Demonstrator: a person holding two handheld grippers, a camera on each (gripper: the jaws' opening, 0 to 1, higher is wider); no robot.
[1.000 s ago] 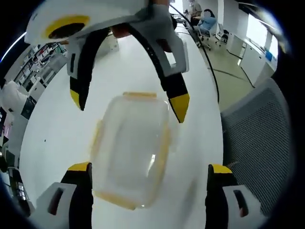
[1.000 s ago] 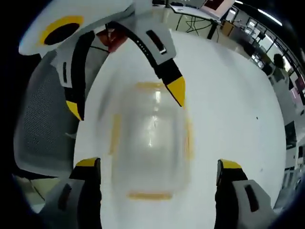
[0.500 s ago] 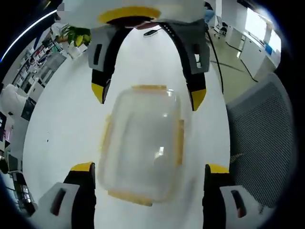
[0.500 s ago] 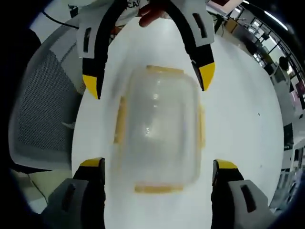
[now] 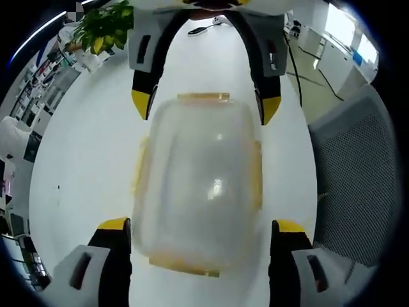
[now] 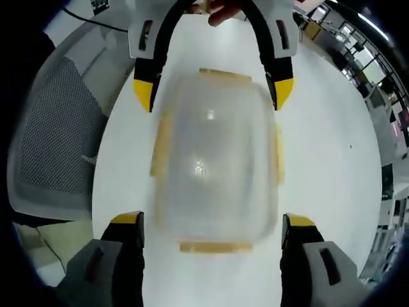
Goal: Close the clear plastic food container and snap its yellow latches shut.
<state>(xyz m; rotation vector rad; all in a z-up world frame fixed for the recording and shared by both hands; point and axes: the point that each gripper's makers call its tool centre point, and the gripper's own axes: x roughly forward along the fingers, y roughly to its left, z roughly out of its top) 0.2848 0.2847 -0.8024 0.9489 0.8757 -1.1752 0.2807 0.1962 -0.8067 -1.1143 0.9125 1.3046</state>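
Note:
The clear plastic container (image 5: 198, 182) lies on the white table (image 5: 83, 160) with its lid on top and yellow latches (image 5: 139, 169) along its sides. My left gripper (image 5: 201, 226) is open, one jaw on each side of the container's near end. Opposite it, my right gripper (image 5: 206, 105) stands open around the far end. In the right gripper view the container (image 6: 214, 160) sits the same way between my right gripper (image 6: 212, 221) below and my left gripper (image 6: 213, 91) above. A yellow latch (image 6: 214, 247) shows at the near edge. Contact with the container cannot be told.
A grey mesh chair (image 5: 358, 173) stands by the table's edge, also seen as the chair (image 6: 57, 134) in the right gripper view. A potted plant (image 5: 105, 29) sits at the table's far side. A hand (image 6: 220, 9) holds the left gripper.
Both cameras have come closer to the container, which looks larger now. Each opposing gripper has swung round to sit squarely over the container's far end, jaws still apart.

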